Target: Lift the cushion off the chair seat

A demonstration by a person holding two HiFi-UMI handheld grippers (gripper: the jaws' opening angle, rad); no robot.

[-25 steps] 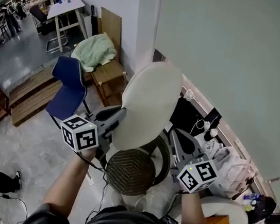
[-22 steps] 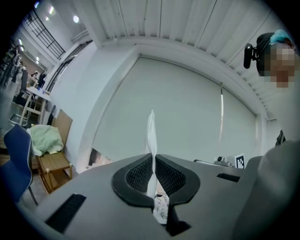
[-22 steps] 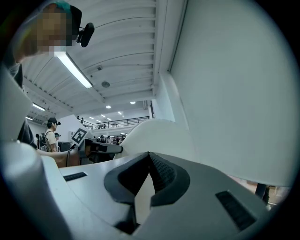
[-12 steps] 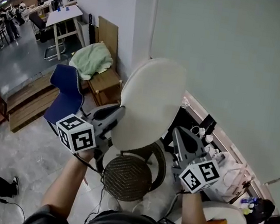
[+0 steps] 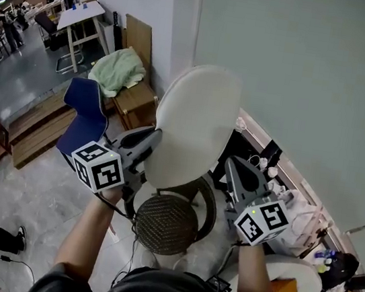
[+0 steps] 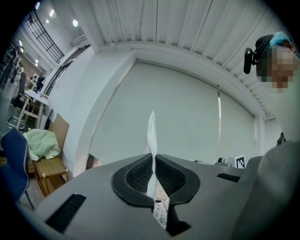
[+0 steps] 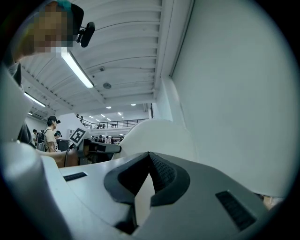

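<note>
Right now I have the cushion (image 5: 192, 126) between my left gripper (image 5: 150, 140) and right gripper (image 5: 231, 164), each clamped shut on an opposite edge, its long axis running away from me, clear above the chair seat (image 5: 167, 225).

left tool (image 5: 148, 138) clamped, level | right tool (image 5: 231, 168) clamped, level

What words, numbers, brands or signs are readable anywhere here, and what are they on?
No text can be read.
Left cube and right cube: black-and-white square patterns only, no letters or digits.
Cushion: plain, no label showing.
Floor clutter by the wall: any print is too small to read.
</note>
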